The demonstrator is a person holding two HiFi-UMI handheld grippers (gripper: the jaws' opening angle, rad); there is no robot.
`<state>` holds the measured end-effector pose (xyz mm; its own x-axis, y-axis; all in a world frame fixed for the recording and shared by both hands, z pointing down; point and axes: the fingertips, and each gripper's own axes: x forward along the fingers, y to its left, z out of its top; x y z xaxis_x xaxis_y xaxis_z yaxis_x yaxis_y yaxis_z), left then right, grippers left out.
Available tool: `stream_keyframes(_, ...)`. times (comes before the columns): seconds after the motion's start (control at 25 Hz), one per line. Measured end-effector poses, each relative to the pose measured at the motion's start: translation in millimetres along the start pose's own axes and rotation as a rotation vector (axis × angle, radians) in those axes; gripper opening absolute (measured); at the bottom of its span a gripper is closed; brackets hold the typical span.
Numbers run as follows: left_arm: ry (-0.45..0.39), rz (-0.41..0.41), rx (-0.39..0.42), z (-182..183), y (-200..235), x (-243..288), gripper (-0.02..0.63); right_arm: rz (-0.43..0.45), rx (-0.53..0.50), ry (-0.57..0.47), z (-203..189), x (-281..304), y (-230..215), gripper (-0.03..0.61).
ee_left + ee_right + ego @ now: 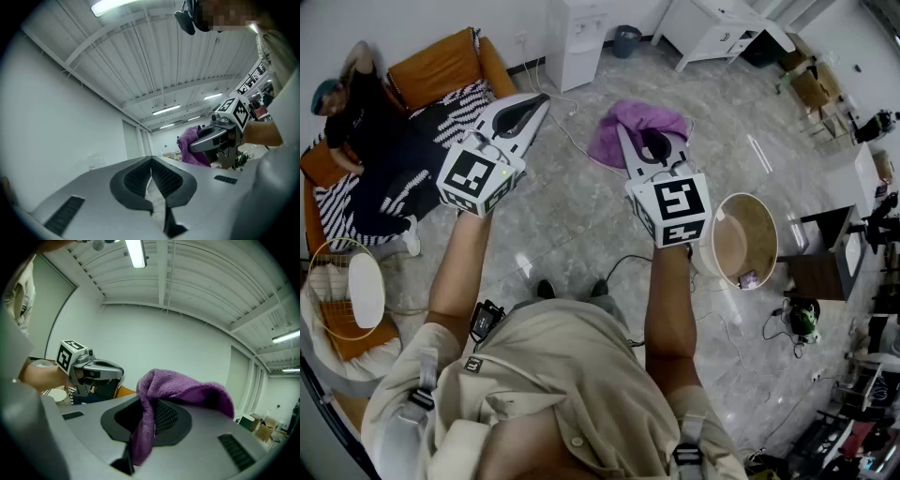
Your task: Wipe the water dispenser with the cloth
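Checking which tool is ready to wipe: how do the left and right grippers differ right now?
The left gripper has its jaws closed together on nothing, while the right gripper has its jaws clamped on the purple cloth. In the head view the left gripper angles toward the upper right, while the right gripper points nearly straight ahead. Both are shut and held aloft.
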<state>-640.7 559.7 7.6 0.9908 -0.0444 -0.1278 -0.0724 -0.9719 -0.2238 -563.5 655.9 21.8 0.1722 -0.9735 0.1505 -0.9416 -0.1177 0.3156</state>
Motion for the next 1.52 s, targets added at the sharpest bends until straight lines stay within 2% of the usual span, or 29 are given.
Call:
stream_keyframes(0.36, 0.001, 0.000, -0.009, -2, 14, 4, 0.014, 0.005, 0.010, 0.005, 3, 14, -2, 0.057)
stream_keyframes(0.52, 0.003, 0.008, -0.013, -11, 25, 22, 0.014, 0.016, 0.025, -0.009, -2, 30, -18, 0.058)
stream_keyframes(0.8, 0.061, 0.045, -0.003, -41, 43, 82, 0.015, 0.027, 0.107, -0.057, -28, 75, -86, 0.061)
stream_keyframes(1.24, 0.133, 0.151, 0.000, -70, 73, 210, 0.014, 0.145, 0.143, -0.070, -67, 158, -214, 0.061)
stream_keyframes(1.52, 0.164, 0.153, -0.004, -86, 79, 281, 0.014, 0.183, 0.182, -0.088, -86, 187, -274, 0.061)
